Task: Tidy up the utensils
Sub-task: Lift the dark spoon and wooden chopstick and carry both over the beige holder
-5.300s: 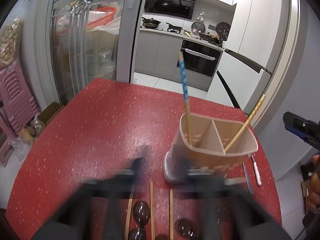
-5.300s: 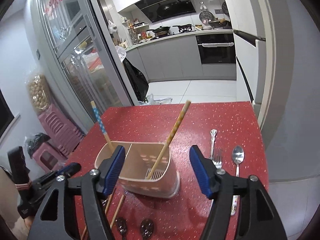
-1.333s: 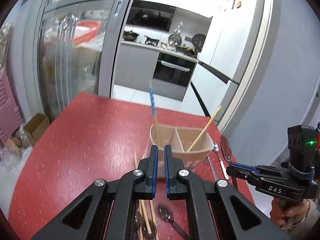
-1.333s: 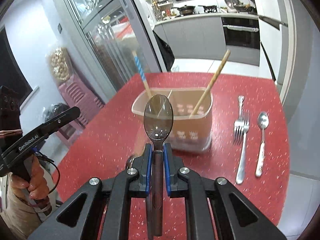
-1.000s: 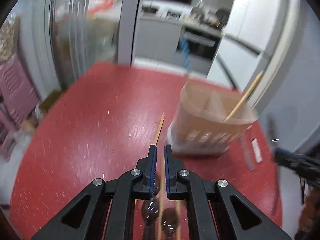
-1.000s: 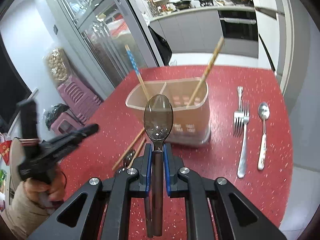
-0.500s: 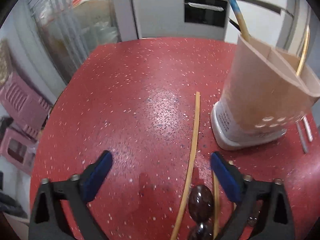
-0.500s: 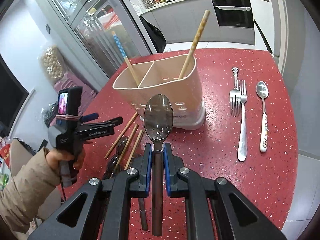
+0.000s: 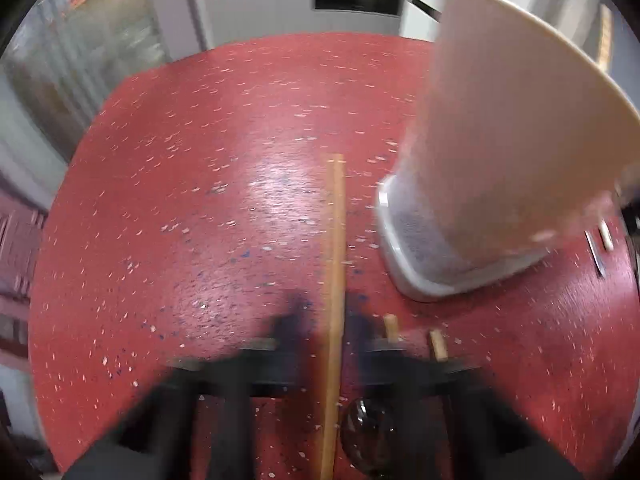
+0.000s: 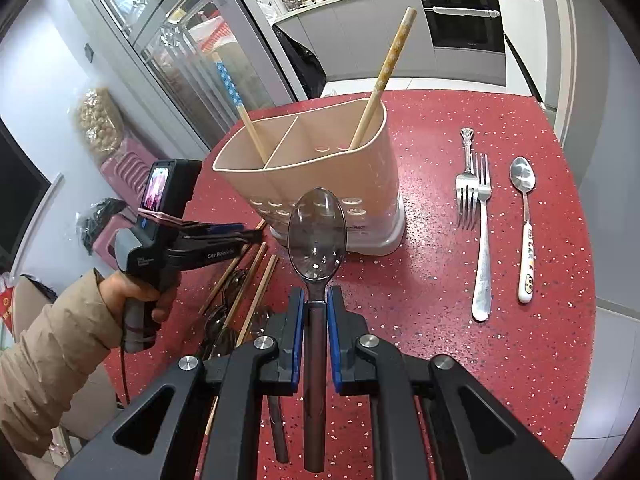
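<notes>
Left tongs (image 9: 324,320) have just snapped closed on a wooden chopstick (image 9: 335,240) lying on the red table (image 9: 180,200), just beside the beige caddy (image 10: 316,168). Right tongs (image 10: 316,308) are clamped on a dark spoon (image 10: 317,232), bowl up. So: pickup step, I'd say. Next both need lifting and dropping in. The caddy has one chopstick in each end compartment. Forks (image 10: 476,216) and a spoon wait off to its right.
</notes>
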Available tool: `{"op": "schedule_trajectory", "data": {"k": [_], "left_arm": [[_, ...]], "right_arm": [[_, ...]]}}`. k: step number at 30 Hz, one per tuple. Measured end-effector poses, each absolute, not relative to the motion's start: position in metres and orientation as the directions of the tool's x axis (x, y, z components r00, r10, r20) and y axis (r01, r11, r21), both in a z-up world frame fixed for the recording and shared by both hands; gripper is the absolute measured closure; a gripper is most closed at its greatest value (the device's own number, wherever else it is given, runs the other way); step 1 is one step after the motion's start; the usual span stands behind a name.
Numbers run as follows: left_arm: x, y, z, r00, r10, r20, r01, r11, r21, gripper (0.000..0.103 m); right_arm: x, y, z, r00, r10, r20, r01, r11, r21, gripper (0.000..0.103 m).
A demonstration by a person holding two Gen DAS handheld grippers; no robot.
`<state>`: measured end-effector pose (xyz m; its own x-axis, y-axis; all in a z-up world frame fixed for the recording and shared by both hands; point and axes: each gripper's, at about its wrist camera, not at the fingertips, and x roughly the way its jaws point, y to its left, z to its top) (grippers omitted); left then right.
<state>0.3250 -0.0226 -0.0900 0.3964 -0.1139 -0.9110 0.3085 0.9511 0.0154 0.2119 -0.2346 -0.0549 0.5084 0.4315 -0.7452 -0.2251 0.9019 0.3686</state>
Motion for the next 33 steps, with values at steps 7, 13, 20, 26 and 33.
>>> {"op": "schedule_trajectory", "data": {"k": [7,13,20,26,33], "left_arm": [[0.296,0.003,-0.06,0.51,-0.207,-0.835,0.223,0.969,-0.105,0.073],[0.263,0.019,-0.009,0.637,-0.268,-0.723,0.19,0.963,-0.19,0.073],[0.239,0.02,0.051,0.748,-0.31,-0.587,0.184,0.947,-0.265,0.073],[0.253,0.012,0.091,0.828,-0.298,-0.476,0.183,0.945,-0.272,0.073],[0.287,-0.013,0.111,0.878,-0.276,-0.391,0.175,0.945,-0.276,0.073]], "right_arm": [[0.212,-0.234,-0.051,0.52,0.434,-0.735,-0.236,0.901,0.365,0.091],[0.212,-0.23,-0.043,0.535,0.442,-0.72,-0.25,0.897,0.365,0.091],[0.214,-0.231,-0.023,0.578,0.441,-0.687,-0.269,0.897,0.35,0.091],[0.236,-0.241,-0.004,0.634,0.431,-0.642,-0.24,0.899,0.367,0.091],[0.273,-0.246,0.024,0.722,0.411,-0.556,-0.225,0.9,0.373,0.091]]}}
